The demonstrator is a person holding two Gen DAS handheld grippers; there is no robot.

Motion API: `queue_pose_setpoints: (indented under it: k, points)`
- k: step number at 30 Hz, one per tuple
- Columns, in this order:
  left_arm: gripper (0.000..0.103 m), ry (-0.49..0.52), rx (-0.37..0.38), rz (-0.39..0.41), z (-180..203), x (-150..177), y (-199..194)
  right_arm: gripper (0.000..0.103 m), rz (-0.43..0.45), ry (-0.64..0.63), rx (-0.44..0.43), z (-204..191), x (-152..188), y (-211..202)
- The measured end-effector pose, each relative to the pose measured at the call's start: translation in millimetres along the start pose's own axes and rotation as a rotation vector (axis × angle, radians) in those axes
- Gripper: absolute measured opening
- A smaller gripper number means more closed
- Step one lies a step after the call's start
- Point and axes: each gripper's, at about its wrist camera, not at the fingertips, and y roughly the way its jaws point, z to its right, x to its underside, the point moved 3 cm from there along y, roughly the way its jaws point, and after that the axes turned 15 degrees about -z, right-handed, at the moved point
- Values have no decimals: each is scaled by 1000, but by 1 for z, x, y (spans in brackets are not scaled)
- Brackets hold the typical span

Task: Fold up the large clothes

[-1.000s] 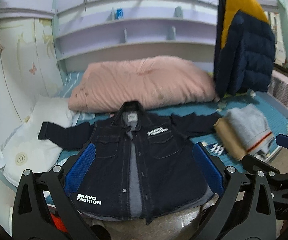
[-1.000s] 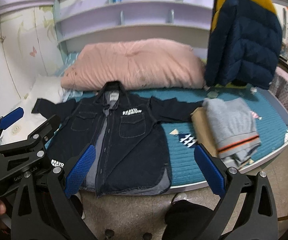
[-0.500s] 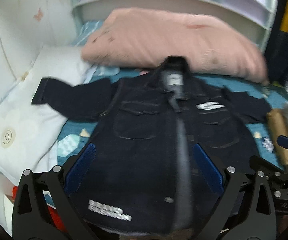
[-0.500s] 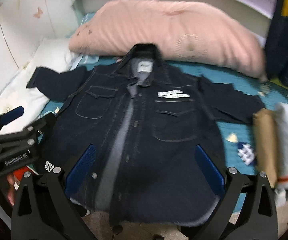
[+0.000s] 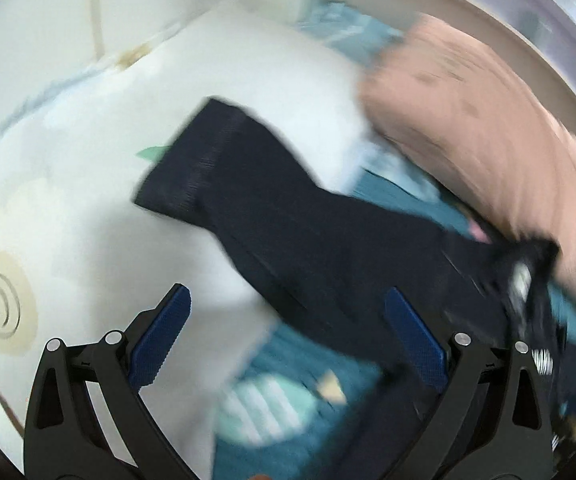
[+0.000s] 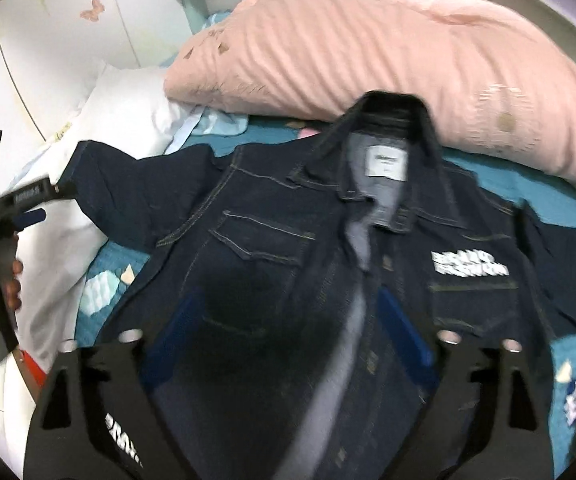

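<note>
- Left hand-held gripper: jaws apart, nothing between the pads. The cuff end of the jacket sleeve lies just ahead of it, draped over the white pillow.
- Right hand-held gripper: jaws have just been closing but stand apart; the pads hang over the front panel of the denim jacket, with no cloth clamped between them.
- Risk: the left view is heavily blurred. A hurried approach could pinch the pillowcase together with the sleeve and drag the pillow.
- Risk: a grip on one layer of the open front placket would likely pull the jacket askew on the bed, giving an uneven fold.
- Jacket condition: dark denim, laid face up ahead of both grippers, collar toward the pink duvet, sleeves spread to both sides, front partly open, white lettering on chest and hem.
</note>
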Motion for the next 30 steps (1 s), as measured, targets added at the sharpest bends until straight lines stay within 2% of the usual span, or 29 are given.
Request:
queue_pose_setpoints:
  k: [1, 2, 3, 5, 7, 9, 15, 16, 17, 19, 20, 23, 24, 27, 30]
  points:
    - [98, -35, -1, -8, -10, -9, 5, 64, -5, -7, -14, -5, -5, 9]
    - [98, -71, 4, -5, -22, -18, 7, 54, -17, -13, -22, -9, -11, 19]
    - [98, -93, 14, 1, -32, -27, 10, 38, -34, -11, -35, -13, -15, 29]
    - [98, -123, 35, -16, -46, -40, 21, 29, -52, 2, -75, -19, -21, 42]
    - [98, -159, 36, -36, -58, -47, 29, 29, -70, 5, -102, -27, -27, 56]
    - [98, -183, 65, -19, -62, -56, 33, 29, -75, 2, -124, -34, -30, 66]
    - [97, -212, 60, 26, -63, -70, 31, 30, -86, 18, -200, -43, -40, 85]
    - [90, -214, 53, 29, -61, -69, 30, 30, -88, 20, -210, -44, -42, 85]
    - [69, -213, 35, 34, -62, -70, 29, 30, -91, 22, -218, -44, -44, 88]
    - [45, -196, 17, 40, -62, -72, 26, 31, -87, 27, -226, -46, -48, 93]
    - [32, -180, 39, 43, -63, -73, 24, 31, -89, 25, -227, -48, -51, 96]
    - [25, -127, 49, 52, -56, -76, 16, 26, -103, 12, -247, -57, -56, 109]
    - [24, -114, 55, 65, -54, -76, 10, 14, -110, 5, -251, -61, -58, 115]
    - [22, -18, 156, 146, -31, -67, -31, 5, -150, -5, -325, -75, -61, 134]
    - [22, 116, 223, 232, 10, -52, -75, 4, -195, -19, -330, -89, -63, 154]
